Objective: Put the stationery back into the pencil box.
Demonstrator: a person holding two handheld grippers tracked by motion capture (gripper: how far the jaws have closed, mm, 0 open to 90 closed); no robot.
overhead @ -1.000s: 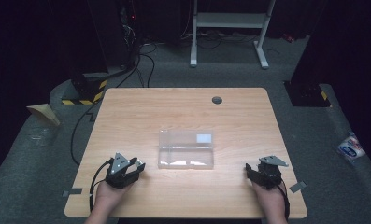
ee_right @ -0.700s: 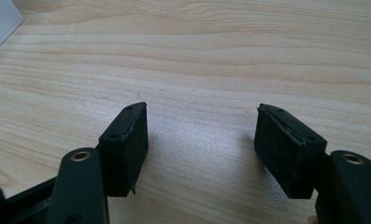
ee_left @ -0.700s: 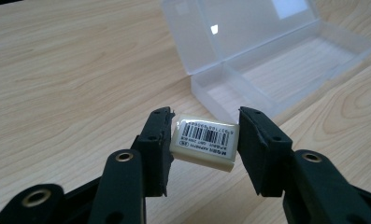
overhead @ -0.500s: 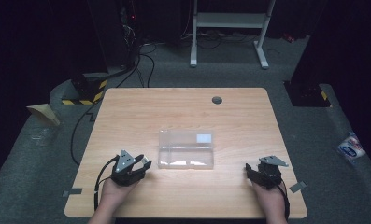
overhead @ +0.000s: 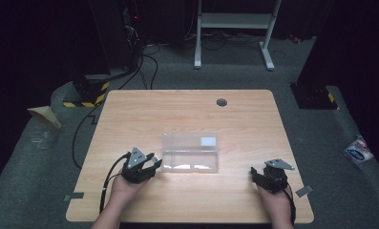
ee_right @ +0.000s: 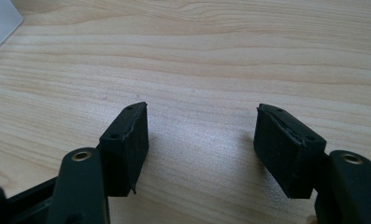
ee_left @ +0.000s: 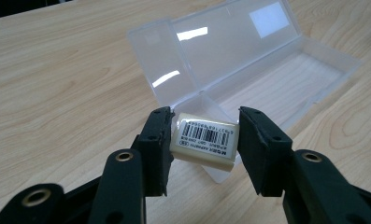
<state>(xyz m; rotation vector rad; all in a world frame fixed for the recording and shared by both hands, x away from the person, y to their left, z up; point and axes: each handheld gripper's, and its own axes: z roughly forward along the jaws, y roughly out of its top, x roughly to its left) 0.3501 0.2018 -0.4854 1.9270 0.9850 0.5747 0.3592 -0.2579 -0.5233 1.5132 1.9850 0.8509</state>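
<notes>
Left gripper (ee_left: 203, 140): clamps barcoded eraser (ee_left: 203, 139), clear case (ee_left: 248, 65) just beyond
Right gripper (ee_right: 202, 140): gaping, empty
Surface: wooden table (ee_right: 220, 56)

Wooden table (overhead: 187, 114): light grain, rounded corners, round grommet hole (overhead: 221, 102) near its far edge. Grey carpet floor (overhead: 48, 157) around it. White desk frame (overhead: 235, 21) standing beyond the table. Black cables (overhead: 146, 67) trailing on the floor at far left. Yellow-black striped block (overhead: 89, 93) off the far left corner. White-blue packet (overhead: 358, 149), possibly tissues, on the floor at right. Tape strips (overhead: 73, 197) beside the near corners.
</notes>
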